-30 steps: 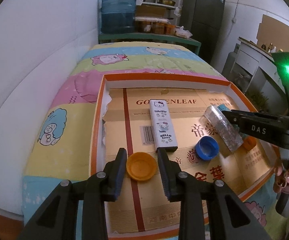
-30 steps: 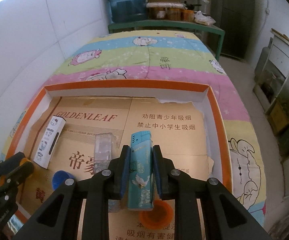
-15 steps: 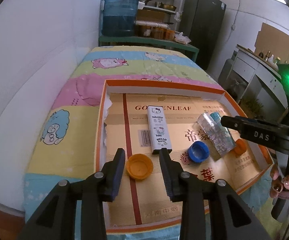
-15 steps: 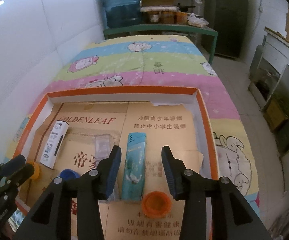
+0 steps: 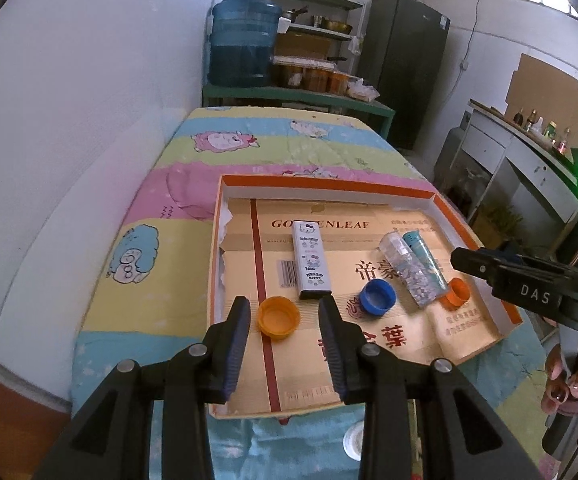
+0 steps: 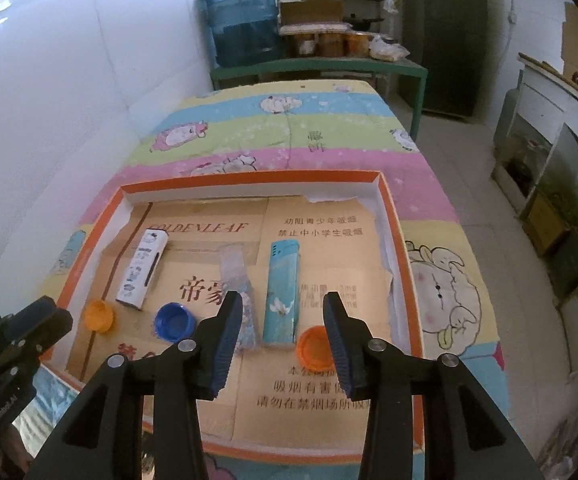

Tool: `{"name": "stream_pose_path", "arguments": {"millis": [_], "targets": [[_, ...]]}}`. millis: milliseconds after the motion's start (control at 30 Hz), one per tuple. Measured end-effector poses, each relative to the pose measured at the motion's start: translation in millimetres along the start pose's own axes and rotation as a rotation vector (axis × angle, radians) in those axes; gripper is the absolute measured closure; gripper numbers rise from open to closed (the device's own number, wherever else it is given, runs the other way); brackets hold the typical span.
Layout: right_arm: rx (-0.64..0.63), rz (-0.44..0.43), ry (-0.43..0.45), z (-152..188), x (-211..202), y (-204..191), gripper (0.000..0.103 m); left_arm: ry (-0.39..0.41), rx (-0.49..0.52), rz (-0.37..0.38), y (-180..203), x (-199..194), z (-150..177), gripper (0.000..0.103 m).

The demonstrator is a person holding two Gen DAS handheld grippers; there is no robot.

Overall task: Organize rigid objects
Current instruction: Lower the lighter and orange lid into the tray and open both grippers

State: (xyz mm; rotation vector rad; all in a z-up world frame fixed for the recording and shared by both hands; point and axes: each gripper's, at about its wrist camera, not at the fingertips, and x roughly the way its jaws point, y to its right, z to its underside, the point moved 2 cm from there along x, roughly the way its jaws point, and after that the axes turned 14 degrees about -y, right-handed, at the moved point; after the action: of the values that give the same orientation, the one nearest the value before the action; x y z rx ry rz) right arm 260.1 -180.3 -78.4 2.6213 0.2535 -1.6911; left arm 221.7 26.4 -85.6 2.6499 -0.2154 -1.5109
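Right gripper [image 6: 283,322]: jaws spread, empty; teal lighter [image 6: 282,290] lies flat between and beyond the fingertips.
Left gripper [image 5: 285,326]: jaws spread, framing orange cap [image 5: 279,317].

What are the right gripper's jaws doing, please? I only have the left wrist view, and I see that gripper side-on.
Observer: The right gripper is open and holds nothing.
Operator: Thank you. Where is the lighter relative to it?
Observer: The lighter lies flat on the cardboard, in line with the gap between the jaws and touching neither.
Operator: The orange cap beside it is half hidden for me. How does it sit?
Observer: That cap sits open side up, just right of the lighter's near end.
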Motion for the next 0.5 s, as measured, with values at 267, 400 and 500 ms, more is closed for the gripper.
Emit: {"name": "stream_pose_path", "arguments": {"millis": [267,400,500], "targets": [[-0.001,-0.007,0.021,14,-24,-5,0.06,0.025,0.001,0.004,2,-23,9,0.068],[-0.001,-0.008,0.025,24,-35,-11,0.06,0.034,-0.001,0.007,2,-34,15,0.068],[0.0,-0.01,0.027,31,-43,-14,0.06,0.046,-0.004,0.009,2,-43,20,0.068]]}}
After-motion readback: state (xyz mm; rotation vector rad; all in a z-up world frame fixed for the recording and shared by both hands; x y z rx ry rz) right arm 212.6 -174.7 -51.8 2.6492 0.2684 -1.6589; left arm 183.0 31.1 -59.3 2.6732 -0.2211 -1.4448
